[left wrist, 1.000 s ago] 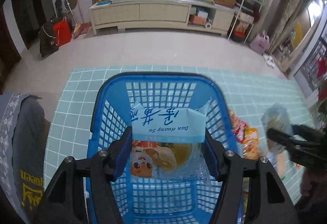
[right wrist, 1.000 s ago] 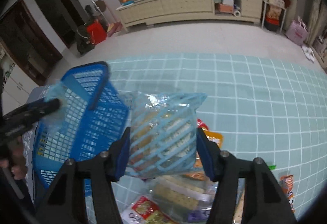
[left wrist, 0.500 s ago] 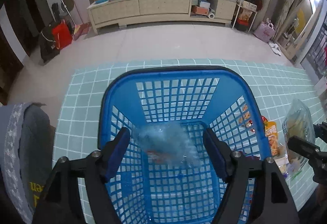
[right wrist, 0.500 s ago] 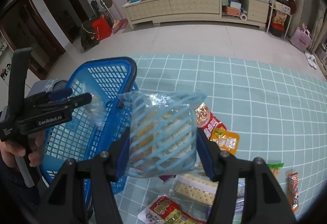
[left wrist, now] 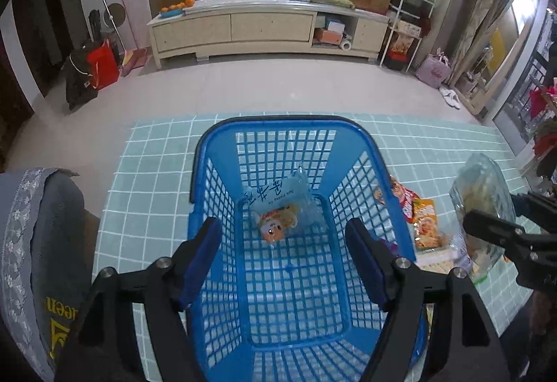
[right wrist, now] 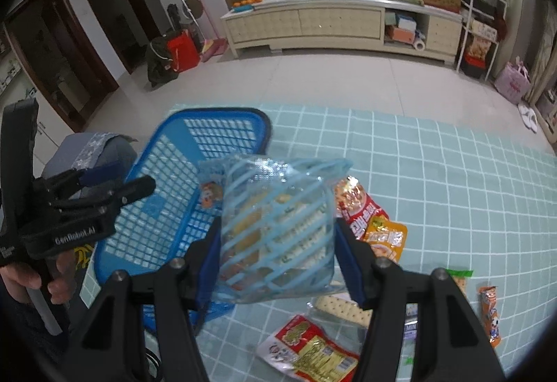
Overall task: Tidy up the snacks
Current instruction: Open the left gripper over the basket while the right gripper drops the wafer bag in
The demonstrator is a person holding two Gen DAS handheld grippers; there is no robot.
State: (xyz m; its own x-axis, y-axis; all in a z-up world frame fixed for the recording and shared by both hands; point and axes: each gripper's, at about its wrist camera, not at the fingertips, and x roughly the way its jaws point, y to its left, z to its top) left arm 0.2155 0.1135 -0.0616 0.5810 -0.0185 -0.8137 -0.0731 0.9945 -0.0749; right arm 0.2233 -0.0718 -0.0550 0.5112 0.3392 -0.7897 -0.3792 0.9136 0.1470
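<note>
A blue mesh basket (left wrist: 264,134) stands on the teal tiled mat; the same basket (right wrist: 167,208) sits left of centre in the right wrist view. Inside it lies a pale blue snack packet with a cartoon face (left wrist: 278,204). My left gripper (left wrist: 283,255) hangs open above the basket with nothing between its fingers. My right gripper (right wrist: 276,253) is shut on a clear bag with blue stripes (right wrist: 278,225), held in the air to the right of the basket. That striped bag (left wrist: 482,204) also shows at the right edge of the left wrist view.
Loose snack packets lie on the mat right of the basket: a red one (right wrist: 358,208), an orange one (right wrist: 386,237), crackers (right wrist: 341,307) and a red-yellow pack (right wrist: 313,347). A grey cushioned seat (left wrist: 38,242) stands to the left. A long cabinet (left wrist: 268,26) lines the far wall.
The left gripper let go of the pale blue packet, which dropped to the basket floor, and its jaws widened. The right gripper with the striped bag rose and moved toward the basket.
</note>
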